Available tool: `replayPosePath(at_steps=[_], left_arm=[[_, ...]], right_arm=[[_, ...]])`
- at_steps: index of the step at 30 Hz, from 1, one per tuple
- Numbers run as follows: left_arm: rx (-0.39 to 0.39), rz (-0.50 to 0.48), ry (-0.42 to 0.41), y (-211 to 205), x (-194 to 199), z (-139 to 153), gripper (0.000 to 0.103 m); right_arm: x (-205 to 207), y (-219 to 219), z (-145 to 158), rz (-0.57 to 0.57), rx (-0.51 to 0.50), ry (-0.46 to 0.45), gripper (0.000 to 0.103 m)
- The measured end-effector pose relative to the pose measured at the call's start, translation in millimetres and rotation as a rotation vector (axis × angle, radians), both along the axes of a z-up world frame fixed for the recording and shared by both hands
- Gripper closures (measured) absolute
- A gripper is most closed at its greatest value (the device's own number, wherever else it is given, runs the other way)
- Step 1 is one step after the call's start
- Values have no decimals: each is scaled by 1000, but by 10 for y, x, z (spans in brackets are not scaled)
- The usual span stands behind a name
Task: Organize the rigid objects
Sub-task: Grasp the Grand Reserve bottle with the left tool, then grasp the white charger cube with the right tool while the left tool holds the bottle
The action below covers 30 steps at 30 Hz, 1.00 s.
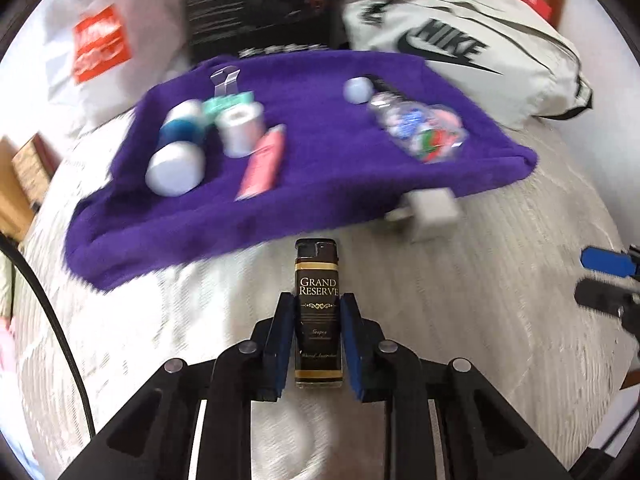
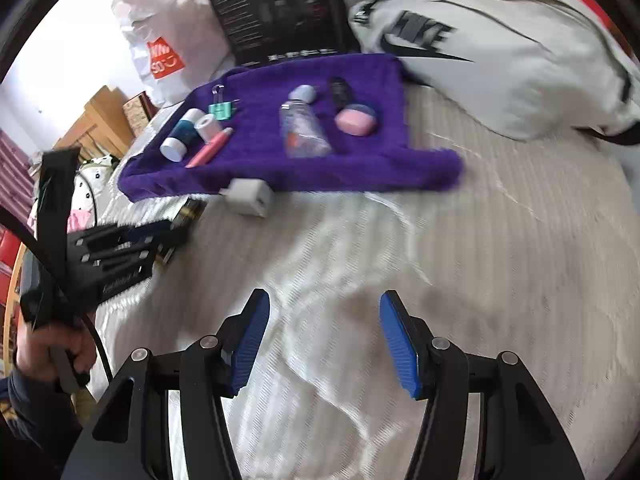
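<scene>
1. The left gripper (image 1: 319, 312) is clenched on a lighter (image 1: 318, 300); both blue pads (image 1: 352, 336) press its 2 long sides, and the lighter points toward 12 o'clock out of the jaws.
2. The lighter is black with gold bands, reads "GRAND RESERVE" on its face, and has a dark cap at the far end. It hangs over the white bedspread (image 1: 480, 320), just short of the near edge of the purple towel (image 1: 312, 208).
3. The right gripper (image 2: 325, 344) is released, its blue pads (image 2: 252, 344) spread wide with only the bedspread (image 2: 500, 260) between them; it grasps nothing.
4. In the right wrist view the left gripper (image 2: 132, 248) shows at 9 o'clock, blurred, with a hand (image 2: 52, 352) on its handle.
5. On the towel (image 2: 360, 168), at 11 o'clock, lie a white-capped blue bottle (image 2: 180, 136), a small white roll (image 2: 209, 126), a pink tube (image 2: 210, 147) and a teal binder clip (image 2: 221, 108), close together.
6. Toward 12 o'clock lie a clear bottle (image 2: 304, 132), a pale round lid (image 2: 303, 93), a black item (image 2: 340, 90) and a pink case (image 2: 357, 119).
7. A white charger block (image 2: 250, 197) sits on the bedspread, touching the towel's near edge.
8. Beyond the towel are a white sports bag (image 2: 500, 64), a dark box (image 2: 280, 12) and a white shopping bag (image 2: 168, 40).
</scene>
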State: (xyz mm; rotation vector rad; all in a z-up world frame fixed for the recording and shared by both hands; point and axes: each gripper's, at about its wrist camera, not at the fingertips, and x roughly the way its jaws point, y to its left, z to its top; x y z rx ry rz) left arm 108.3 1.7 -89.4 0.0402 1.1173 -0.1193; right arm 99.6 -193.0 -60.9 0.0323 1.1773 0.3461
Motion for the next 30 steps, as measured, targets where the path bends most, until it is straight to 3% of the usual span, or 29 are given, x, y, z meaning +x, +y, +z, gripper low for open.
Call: replayPosePath(at_steps=[4,6,10,19,25,28,30], left_arm=[[-19,64,2,304,-166,11,81],[-39,85,9,408,-236,16,80],[-68,104,4,549,-337,5,80],[-133,90,-16,628,-373,-9,81],[-168,76,-24,696,-397,-6,80],[-186,77,-27,719,-403,-6,80],[-183,76,-29,714,-414,-7,80]], right_arm=[[157,322,24,-1,27,-34,45],[251,480,-4,-18,41,-39,39],[405,729,-137,-61,-4,-45,39],[594,938,-420,-121,-78,-16,37],[661,1036,-458,-149,-95,-56,37],[651,1051,-471,-164,-103,-86,42],[628,1074,-467,-139,-114,-101,55]])
